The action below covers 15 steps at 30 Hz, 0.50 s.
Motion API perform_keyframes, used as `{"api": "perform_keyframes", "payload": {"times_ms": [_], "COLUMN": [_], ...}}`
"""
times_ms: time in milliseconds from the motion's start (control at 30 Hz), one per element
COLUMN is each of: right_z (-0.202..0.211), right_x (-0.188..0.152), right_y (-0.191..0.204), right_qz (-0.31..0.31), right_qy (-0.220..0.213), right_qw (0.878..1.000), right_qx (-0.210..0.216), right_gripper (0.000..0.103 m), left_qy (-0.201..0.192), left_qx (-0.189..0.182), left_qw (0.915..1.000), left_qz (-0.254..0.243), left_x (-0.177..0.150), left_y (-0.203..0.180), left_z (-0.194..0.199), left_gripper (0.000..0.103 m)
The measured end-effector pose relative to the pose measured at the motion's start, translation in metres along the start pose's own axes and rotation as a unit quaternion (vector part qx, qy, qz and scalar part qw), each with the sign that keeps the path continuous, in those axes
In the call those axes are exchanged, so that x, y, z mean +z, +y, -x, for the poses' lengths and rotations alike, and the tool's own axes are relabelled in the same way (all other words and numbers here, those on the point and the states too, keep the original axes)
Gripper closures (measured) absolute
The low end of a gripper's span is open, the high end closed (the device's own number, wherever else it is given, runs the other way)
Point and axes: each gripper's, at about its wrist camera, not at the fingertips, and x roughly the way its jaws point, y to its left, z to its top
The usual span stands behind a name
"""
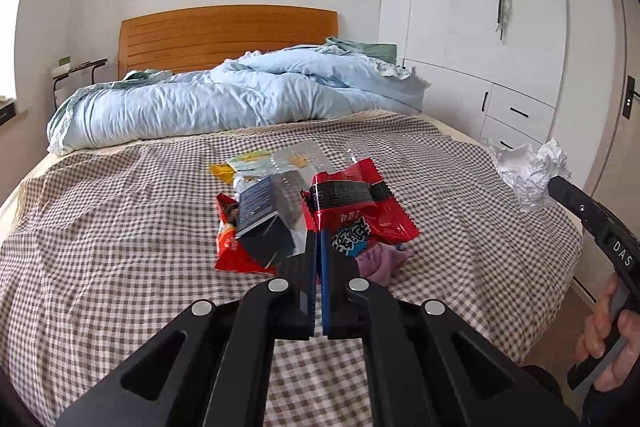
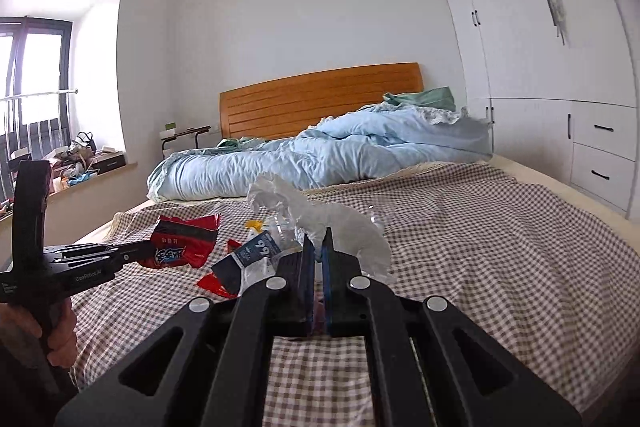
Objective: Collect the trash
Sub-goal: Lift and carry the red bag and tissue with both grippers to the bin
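My left gripper (image 1: 318, 233) is shut on a red snack wrapper (image 1: 356, 211) and holds it above the checked bedspread (image 1: 120, 227); the wrapper also shows in the right wrist view (image 2: 180, 243). My right gripper (image 2: 319, 241) is shut on crumpled white paper (image 2: 320, 215), held above the bed; the paper shows at the right in the left wrist view (image 1: 528, 173). On the bed lie a dark blue carton (image 1: 264, 223), another red wrapper (image 1: 230, 247), clear plastic (image 1: 296, 157), a yellow packet (image 1: 236, 167) and a purple cloth (image 1: 380, 261).
A rumpled light blue duvet (image 1: 224, 103) covers the far half of the bed before a wooden headboard (image 1: 228, 35). White wardrobes and drawers (image 1: 500, 47) stand on the right. A cluttered window sill (image 2: 80, 163) lies at the left.
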Motion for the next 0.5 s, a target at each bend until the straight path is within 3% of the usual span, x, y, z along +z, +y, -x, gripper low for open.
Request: {"api": "perform_keyframes", "payload": {"times_ms": [300,500], "right_z": [0.064,0.108], "right_x": [-0.009,-0.041], "right_y": [-0.064,-0.114], "right_qz": [0.004,-0.013], "right_qy": [0.017,0.057], "right_qw": [0.995,0.985], "right_qx": [-0.096,-0.165], "right_gripper": [0.1,0.1], "left_qy": [0.001,0.032], "left_qx": [-0.078,-0.155], "left_qw": [0.9961,0.9831], "left_qz": [-0.039,-0.092], "left_x": [0.003,-0.013], "left_y": [-0.089,-0.169], "left_z": [0.003,-0.009], "left_gripper": [0.103,0.103]}}
